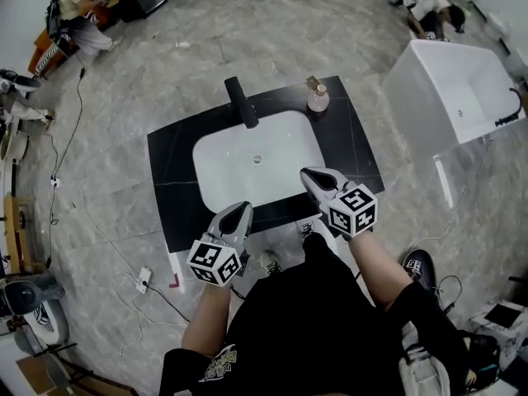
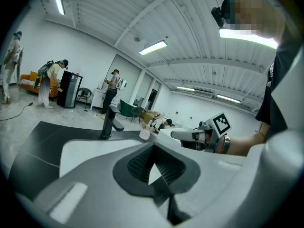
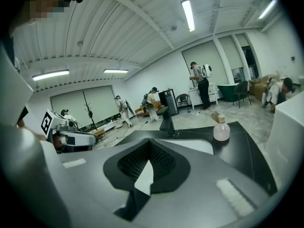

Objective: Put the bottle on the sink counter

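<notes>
We judge the placing done. The bottle stands upright on the black sink counter, at its far right corner. It is to the right of the faucet and off the white basin. Our left gripper has its jaws together with nothing between them. Our right gripper is likewise closed and empty. Both hang over the near edge, well apart from the bottle.

The risk now is mostly our own doing. The bottle sits close to the back edge and near the corner, so a careless reach past it could tip it off the counter or roll it into the basin. With the jaws closed, any reach toward it would shove it and not grasp it. A small brownish thing lies just behind the bottle; we cannot tell what it is, nor whether the two touch.

Nothing stands between us and the bottle except the open basin. A white bathtub stands to the right, well apart from the counter. A cable trails over the floor on the left, and we could trip on it if we step away that way. A person works at the far left and a crouching person at the far right, neither near us
</notes>
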The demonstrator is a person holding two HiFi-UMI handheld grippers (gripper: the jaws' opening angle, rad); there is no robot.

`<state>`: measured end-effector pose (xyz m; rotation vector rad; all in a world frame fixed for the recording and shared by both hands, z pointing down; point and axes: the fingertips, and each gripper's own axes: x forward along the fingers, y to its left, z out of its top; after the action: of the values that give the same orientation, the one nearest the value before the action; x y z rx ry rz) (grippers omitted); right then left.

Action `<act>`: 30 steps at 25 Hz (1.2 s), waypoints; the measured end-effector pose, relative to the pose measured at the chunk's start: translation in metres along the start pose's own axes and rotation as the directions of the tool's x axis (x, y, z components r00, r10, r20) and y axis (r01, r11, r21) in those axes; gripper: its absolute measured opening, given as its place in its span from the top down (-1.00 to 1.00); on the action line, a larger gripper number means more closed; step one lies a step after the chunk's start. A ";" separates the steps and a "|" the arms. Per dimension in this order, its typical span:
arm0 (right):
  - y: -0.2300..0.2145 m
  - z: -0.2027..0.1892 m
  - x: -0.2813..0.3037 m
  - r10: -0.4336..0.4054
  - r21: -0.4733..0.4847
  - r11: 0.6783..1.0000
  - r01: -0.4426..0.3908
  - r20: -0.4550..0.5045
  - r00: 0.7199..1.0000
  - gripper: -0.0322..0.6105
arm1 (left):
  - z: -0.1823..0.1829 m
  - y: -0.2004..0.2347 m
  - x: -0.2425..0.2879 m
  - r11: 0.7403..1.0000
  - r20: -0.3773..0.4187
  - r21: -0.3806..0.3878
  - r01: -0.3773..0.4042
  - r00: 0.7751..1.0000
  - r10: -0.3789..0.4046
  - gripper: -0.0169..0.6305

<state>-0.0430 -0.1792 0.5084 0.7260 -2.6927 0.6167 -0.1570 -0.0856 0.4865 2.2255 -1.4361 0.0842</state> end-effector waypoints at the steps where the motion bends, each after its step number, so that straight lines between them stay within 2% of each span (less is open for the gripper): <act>1: 0.008 -0.003 -0.002 -0.001 0.013 1.000 0.001 0.004 1.000 0.81 | -0.001 -0.001 -0.005 1.000 0.002 -0.001 0.004 1.000 -0.004 0.95; 11: 0.081 -0.040 -0.031 -0.033 0.051 0.998 0.032 0.017 0.999 0.81 | -0.034 -0.021 -0.056 0.995 -0.035 0.010 0.098 0.995 -0.098 0.95; 18: 0.105 -0.067 -0.053 -0.090 0.095 0.992 0.086 0.042 0.995 0.81 | -0.056 -0.028 -0.074 0.989 -0.059 0.011 0.149 0.987 -0.149 0.95; 30: 0.126 -0.066 -0.078 -0.110 0.084 0.991 0.104 0.066 0.992 0.81 | -0.044 -0.049 -0.075 0.978 -0.047 0.032 0.206 0.978 -0.204 0.95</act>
<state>-0.0348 -0.0176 0.4951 0.9232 -2.6846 0.6882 -0.1384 0.0128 0.4840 2.3731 -1.1840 0.0893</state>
